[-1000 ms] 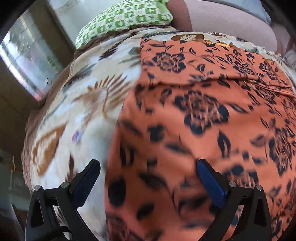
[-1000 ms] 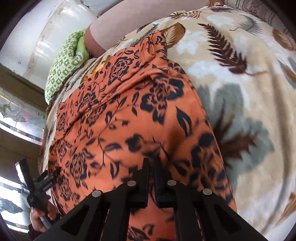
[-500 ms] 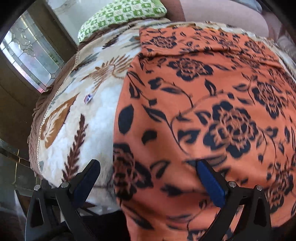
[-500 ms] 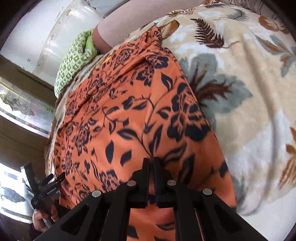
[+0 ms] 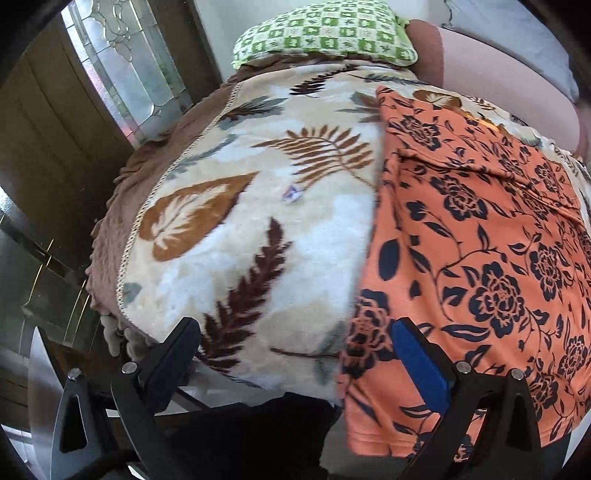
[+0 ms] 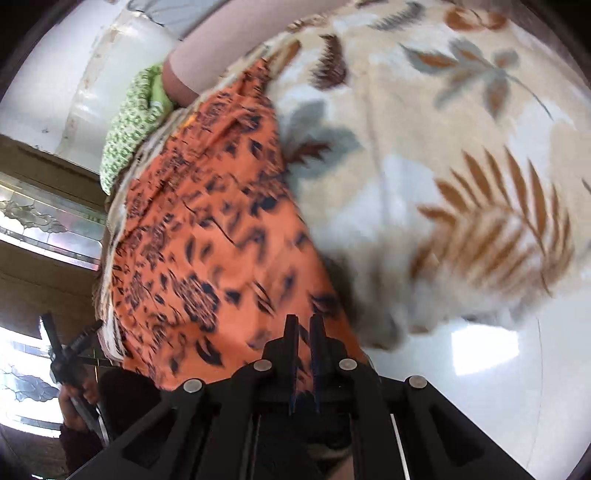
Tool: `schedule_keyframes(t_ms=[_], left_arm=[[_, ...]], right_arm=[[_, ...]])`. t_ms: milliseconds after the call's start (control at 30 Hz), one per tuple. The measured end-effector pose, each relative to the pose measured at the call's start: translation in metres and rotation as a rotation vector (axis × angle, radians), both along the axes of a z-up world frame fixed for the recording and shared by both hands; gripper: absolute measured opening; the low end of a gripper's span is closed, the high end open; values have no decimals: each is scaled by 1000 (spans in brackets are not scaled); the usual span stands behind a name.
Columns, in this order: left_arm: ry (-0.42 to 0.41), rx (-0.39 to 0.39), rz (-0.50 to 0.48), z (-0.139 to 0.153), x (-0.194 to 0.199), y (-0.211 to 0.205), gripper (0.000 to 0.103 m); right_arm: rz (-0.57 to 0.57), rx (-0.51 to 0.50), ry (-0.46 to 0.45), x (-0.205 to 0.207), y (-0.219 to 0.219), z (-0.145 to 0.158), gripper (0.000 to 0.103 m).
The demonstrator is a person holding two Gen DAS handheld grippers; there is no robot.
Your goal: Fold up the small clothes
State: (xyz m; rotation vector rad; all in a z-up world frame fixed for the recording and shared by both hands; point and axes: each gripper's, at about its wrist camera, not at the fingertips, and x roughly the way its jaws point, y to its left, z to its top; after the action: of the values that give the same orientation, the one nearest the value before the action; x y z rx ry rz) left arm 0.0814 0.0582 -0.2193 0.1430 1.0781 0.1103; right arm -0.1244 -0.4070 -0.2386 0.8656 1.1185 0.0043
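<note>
An orange garment with dark blue flowers lies spread on a leaf-print blanket, its near hem hanging over the bed's front edge. My left gripper is open and empty, hovering at the garment's left bottom corner; its right blue pad is over the cloth. In the right wrist view the garment runs up the left half. My right gripper is shut on the garment's near hem by its right edge. The left gripper shows far left there.
A green checked pillow lies at the head of the bed, beside a pink bolster. A wooden door with leaded glass stands left. White floor tiles lie below the bed's edge.
Both grippers have pulled back toward the bed's front edge. The right one stays shut on the hem; the left one stays open and has shifted left off the garment.
</note>
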Motion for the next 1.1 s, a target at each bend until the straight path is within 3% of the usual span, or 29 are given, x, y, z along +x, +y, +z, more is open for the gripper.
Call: schedule_keyframes(t_ms=[100, 200, 333, 400, 467, 600, 767, 833, 900, 1100], left_arm=[[20, 2, -4, -1, -2, -1, 103], [26, 11, -19, -1, -4, -1, 103], [39, 54, -47, -9, -13, 0, 103], [65, 44, -34, -16, -15, 7, 103], [85, 18, -19, -22, -18, 16, 103], [99, -2, -23, -29, -22, 27, 103], [139, -75, -88, -40, -22, 27, 102], [181, -112, -116, -50, -21, 23, 89], [230, -122, -125, -62, -19, 21, 71], [285, -215, -137, -75, -18, 20, 68]], right_arm=[[-7, 14, 0, -13, 0, -11, 9], [-42, 95, -54, -20, -7, -13, 9], [-75, 81, -268, -32, -14, 19, 9], [-89, 48, -349, -34, -15, 29, 25], [-80, 20, -317, -31, -10, 28, 91], [-134, 70, -328, -29, -13, 13, 91], [-111, 87, -215, -15, -15, -12, 87], [-123, 126, -205, -17, -19, -19, 79], [-141, 163, -190, -18, -22, -28, 77], [-158, 202, -159, -22, -21, -42, 76]])
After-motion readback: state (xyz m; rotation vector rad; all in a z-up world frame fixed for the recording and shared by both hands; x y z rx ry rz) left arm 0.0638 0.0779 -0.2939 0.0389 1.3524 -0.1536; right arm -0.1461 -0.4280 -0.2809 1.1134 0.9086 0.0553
